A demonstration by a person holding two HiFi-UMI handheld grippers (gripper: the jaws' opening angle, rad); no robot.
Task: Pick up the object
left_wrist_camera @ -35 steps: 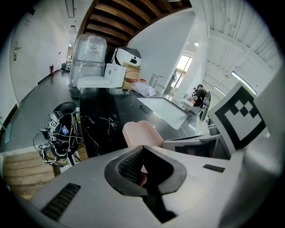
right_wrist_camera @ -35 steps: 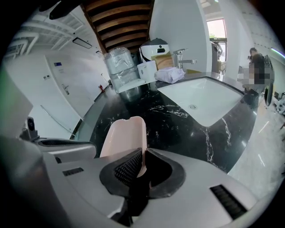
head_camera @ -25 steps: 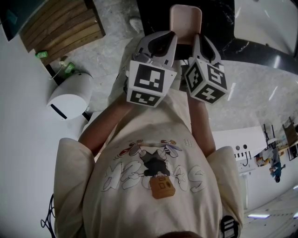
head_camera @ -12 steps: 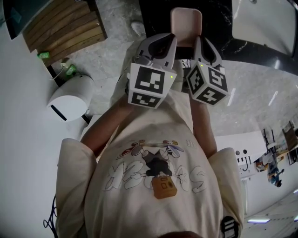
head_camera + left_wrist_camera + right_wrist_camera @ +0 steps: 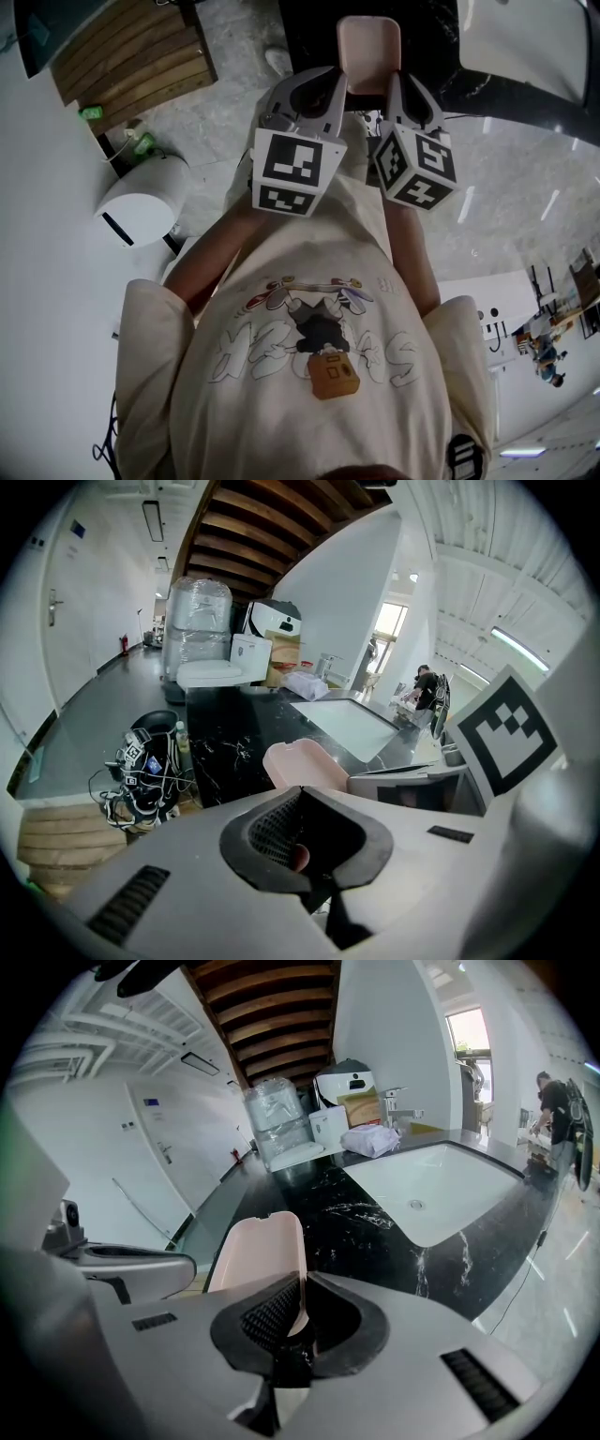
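Two grippers flank a pink tray (image 5: 368, 47) in the head view: left gripper (image 5: 326, 82), right gripper (image 5: 403, 84). Left gripper view: the jaws pinch the tray's near edge. Right gripper view: the jaws clamp the tray over a black marble counter (image 5: 375, 1227), with a white sink (image 5: 431, 1190) far right.

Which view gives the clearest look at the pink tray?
The right gripper view: the pink tray shows broad there, its edge running between the right gripper's jaws. The head view shows only its far end; the left gripper view shows only a part beyond the jaws.
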